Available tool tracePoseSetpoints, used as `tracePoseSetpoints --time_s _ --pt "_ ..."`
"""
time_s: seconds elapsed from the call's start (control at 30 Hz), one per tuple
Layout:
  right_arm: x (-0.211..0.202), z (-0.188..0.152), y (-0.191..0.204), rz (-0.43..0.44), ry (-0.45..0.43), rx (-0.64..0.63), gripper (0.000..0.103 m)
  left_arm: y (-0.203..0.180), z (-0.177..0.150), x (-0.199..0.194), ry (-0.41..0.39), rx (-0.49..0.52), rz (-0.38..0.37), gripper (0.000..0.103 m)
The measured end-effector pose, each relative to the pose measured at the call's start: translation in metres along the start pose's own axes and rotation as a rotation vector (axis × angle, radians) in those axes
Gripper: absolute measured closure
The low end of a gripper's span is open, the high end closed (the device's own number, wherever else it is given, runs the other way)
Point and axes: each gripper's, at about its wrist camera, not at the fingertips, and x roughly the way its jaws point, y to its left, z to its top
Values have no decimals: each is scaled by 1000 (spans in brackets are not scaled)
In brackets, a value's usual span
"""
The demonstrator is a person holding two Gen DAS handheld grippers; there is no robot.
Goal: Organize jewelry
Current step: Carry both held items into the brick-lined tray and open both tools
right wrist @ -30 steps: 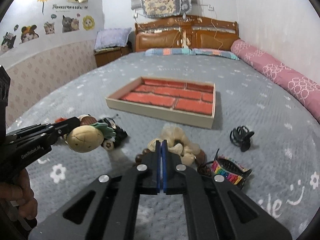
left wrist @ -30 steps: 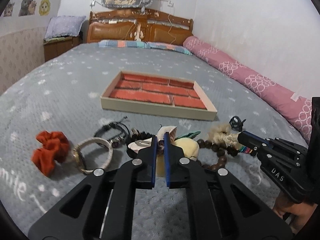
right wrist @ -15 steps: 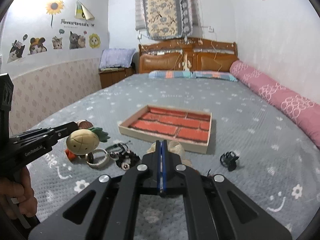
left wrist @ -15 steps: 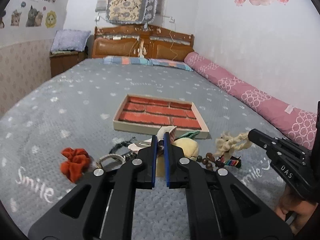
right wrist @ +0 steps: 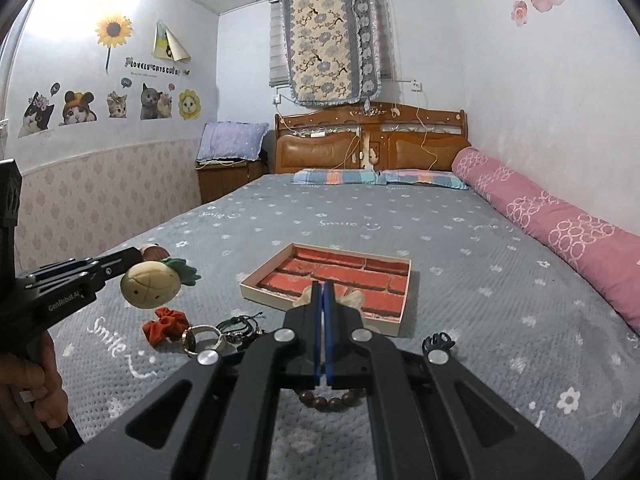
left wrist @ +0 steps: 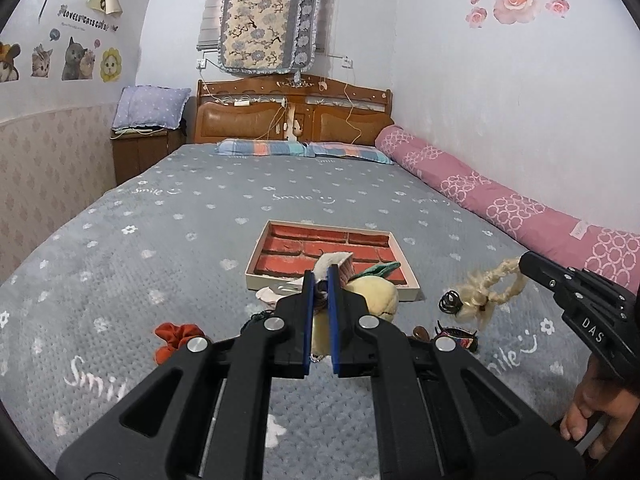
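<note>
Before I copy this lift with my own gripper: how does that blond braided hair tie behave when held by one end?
Probably floppy: the blond braided hair tie hangs from the right gripper as a drooping loop with its frayed tuft lowest. It looks light, since a pinch at one end carries it clear of the bedspread. It may swing or snag on the way to the brick-patterned tray.

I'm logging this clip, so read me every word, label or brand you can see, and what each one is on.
"DAS": side of the right gripper.
"GenRobot.AI": side of the left gripper.
"LOVELY CATS CLUB": wall sticker above the cats; the smaller line beneath is too small to read.
"Smile": repeated across the grey bedspread, partly cut off in places.
</note>
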Motion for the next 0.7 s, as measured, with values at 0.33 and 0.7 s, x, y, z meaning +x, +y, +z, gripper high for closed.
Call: tracePoseSetpoints --time_s 0.33,0.7 --pt "53 29 -18 42 24 41 102 16 26 57 33 -7 -4 98" --pt "184 46 -28 4 104 18 102 39 51 211 138 -14 55 98"
